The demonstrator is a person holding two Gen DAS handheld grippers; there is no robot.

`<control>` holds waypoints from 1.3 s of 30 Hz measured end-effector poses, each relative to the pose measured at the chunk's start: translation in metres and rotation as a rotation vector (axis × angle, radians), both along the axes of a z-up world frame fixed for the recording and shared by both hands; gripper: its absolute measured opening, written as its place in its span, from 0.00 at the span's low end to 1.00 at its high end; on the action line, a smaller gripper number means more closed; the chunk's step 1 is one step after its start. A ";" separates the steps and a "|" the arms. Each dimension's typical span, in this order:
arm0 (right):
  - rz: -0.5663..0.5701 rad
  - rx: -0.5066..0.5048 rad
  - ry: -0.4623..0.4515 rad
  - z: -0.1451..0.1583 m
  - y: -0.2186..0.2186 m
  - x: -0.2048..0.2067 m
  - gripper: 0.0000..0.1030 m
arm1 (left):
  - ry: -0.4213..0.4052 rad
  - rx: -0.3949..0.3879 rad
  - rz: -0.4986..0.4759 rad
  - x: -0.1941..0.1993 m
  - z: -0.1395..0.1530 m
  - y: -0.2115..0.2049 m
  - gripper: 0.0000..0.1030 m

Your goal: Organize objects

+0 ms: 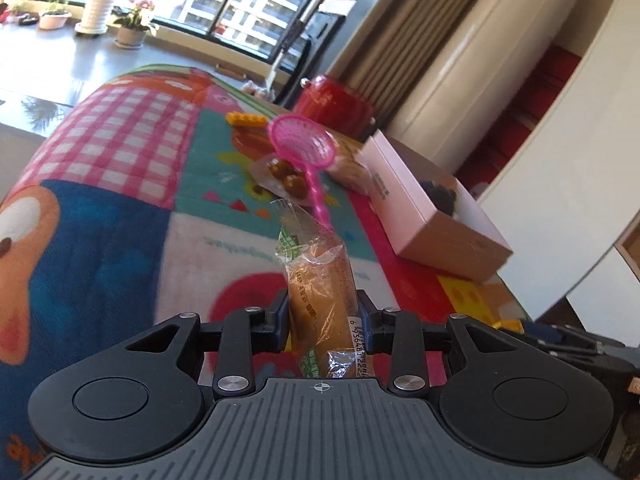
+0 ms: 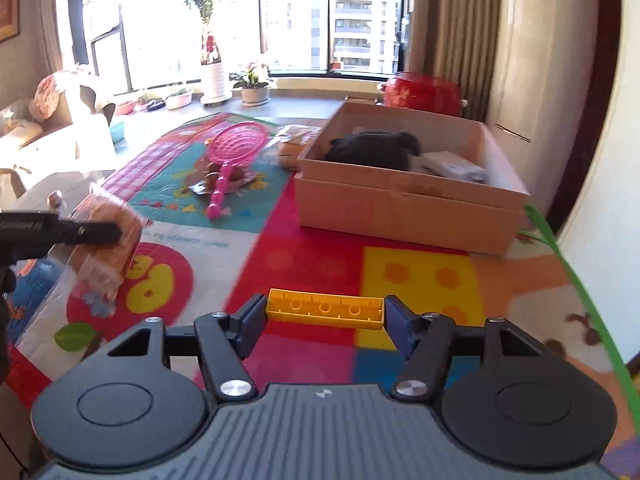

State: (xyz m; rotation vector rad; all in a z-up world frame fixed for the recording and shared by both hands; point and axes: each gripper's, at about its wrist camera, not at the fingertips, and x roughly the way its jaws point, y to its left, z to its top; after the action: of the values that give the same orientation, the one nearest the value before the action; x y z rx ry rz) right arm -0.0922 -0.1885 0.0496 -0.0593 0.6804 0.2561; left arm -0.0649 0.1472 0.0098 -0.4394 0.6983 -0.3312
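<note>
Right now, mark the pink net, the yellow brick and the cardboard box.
pink net (image 2: 239, 140): right wrist view, middle of the mesh head.
yellow brick (image 2: 325, 309): right wrist view, centre of the open underside.
cardboard box (image 2: 404, 212): right wrist view, near side wall.

Home living room; wide dark-framed window (image 2: 296, 20) facing apartment towers; potted flowering plants (image 2: 253, 84) on the sill; beige sofa (image 2: 36, 128) at left; ribbed beige curtain (image 2: 452, 20); colourful cartoon-print cloth (image 2: 320, 248) covering the bench.
</note>
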 end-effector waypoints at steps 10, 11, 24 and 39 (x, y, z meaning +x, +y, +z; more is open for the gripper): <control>-0.079 0.065 -0.096 -0.003 -0.059 -0.021 0.62 | -0.013 0.079 -0.156 0.042 0.060 -0.112 0.35; -0.084 0.074 -0.102 -0.004 -0.064 -0.023 0.62 | -0.021 0.086 -0.155 0.053 0.069 -0.126 0.35; -0.118 0.175 -0.142 -0.017 -0.102 -0.032 0.62 | -0.042 0.312 -0.055 0.197 0.110 -0.282 0.37; -0.115 0.197 -0.083 -0.026 -0.103 -0.018 0.62 | 0.032 0.207 -0.030 0.147 0.087 -0.209 0.36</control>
State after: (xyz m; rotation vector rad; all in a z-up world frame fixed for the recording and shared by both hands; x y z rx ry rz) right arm -0.1106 -0.2914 0.0240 0.1563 0.5710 0.2082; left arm 0.0820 -0.0618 0.0964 -0.2379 0.7624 -0.2777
